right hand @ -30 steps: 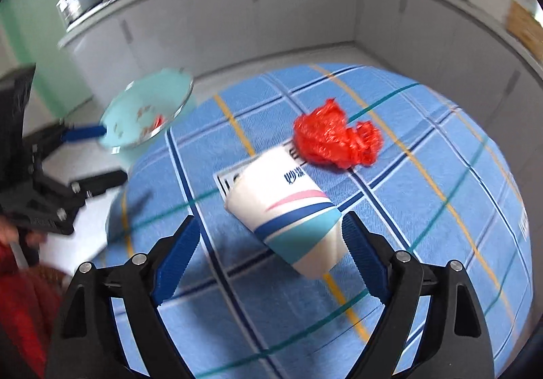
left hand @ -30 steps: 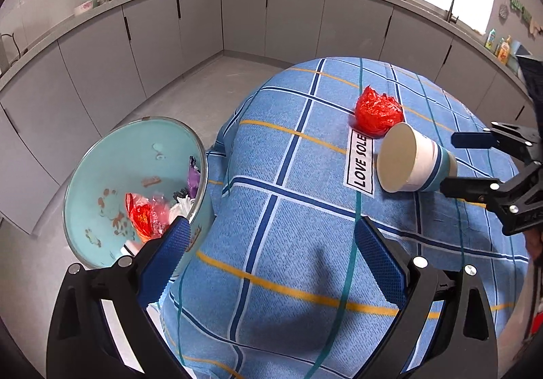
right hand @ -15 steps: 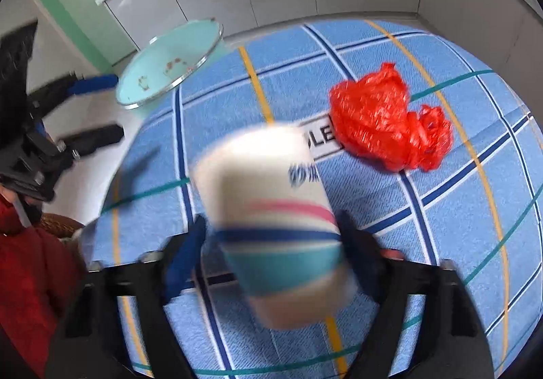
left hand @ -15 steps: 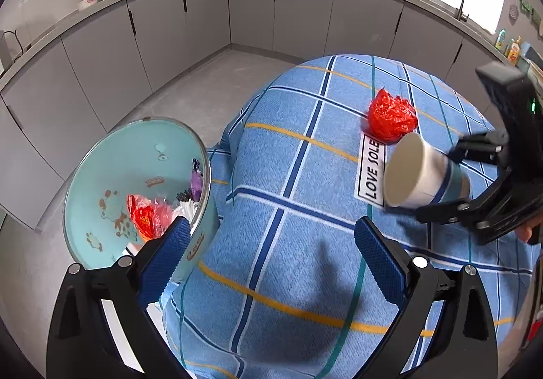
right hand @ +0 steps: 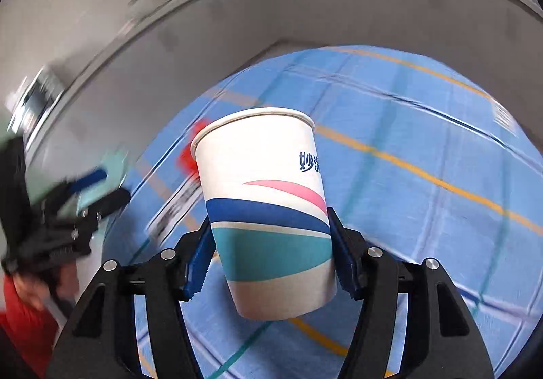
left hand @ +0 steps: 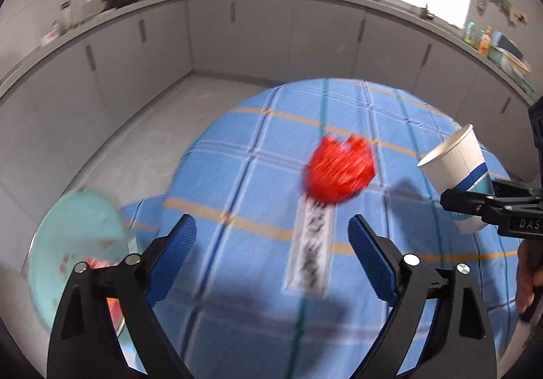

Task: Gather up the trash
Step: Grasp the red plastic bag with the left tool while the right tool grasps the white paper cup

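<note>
Trash item no. 1, white paper cup w/ navy, teal and pink bands (right hand: 268,209), is now sitting clamped in the right hand-held gripper (right hand: 271,258), blue pads pressing on its lower half at both sides, jaws closing a touch more. A sec ago it was lying on its side on the blue checked cloth of the tabletop (left hand: 237,195), mouth facing the left camera; now it's lifted clear and turned mouth-up, tilted a bit. So pickup looks done, and carrying it to the bin seems to be what's left for this piece.

In the left wrist view the cup is showing at 3 o'clock, off the cloth. Rim is round and uncrushed, walls aren't visibly buckling. Looks empty and light, though the inside isn't visible.

Left hand-held gripper (left hand: 271,256) is standing wide apart w/ nothing between the pads, jaws narrowing slightly. It has shifted since a sec ago: the crumpled red plastic bag (left hand: 339,172) is now lying just past its fingertips at approx 12–1 o'clock, next to the white printed label strip (left hand: 312,243); before, it was further off to the right. Prob next pickup.

Pale turquoise round trash bin (left hand: 78,233) is sitting off the tabletop edge at 9 o'clock of the left view, partly behind the left finger, w/ red scraps already inside. View is blurred.
</note>
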Available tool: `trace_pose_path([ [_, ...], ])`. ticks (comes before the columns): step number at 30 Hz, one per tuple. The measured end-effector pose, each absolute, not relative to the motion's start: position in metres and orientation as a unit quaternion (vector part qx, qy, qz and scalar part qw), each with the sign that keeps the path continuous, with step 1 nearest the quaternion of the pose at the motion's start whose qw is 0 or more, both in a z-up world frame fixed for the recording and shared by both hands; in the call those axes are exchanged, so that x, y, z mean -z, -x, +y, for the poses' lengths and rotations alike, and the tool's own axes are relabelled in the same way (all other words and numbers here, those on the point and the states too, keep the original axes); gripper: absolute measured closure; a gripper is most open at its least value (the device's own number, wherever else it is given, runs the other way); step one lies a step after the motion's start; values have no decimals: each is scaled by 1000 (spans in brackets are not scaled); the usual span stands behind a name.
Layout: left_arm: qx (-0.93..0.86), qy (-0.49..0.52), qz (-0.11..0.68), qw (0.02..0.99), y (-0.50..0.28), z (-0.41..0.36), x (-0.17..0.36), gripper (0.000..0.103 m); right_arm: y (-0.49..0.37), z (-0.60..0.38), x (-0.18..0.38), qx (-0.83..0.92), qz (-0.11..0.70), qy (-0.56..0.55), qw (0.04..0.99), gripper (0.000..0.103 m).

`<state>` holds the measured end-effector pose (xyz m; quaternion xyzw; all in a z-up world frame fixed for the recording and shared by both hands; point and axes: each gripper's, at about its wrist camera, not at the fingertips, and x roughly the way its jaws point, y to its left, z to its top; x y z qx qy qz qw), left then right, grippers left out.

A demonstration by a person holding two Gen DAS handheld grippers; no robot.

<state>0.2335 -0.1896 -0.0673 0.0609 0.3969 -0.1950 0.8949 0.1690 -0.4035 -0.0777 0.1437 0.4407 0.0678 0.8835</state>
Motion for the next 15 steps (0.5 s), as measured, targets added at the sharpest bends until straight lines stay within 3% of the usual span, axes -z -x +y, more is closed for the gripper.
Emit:
trace_pose_path([
  [9,239,-81,411,876,-280,-260,87,16,-145,-434,80,76,397,-181,896,41],
  [13,231,-94,435,865,-293,-277,108,49,-133,-434,80,86,387,-196,897,41],
  [15,231,-91,440,863,-294,-279,113,57,-122,-425,82,91,382,-198,898,41],
])
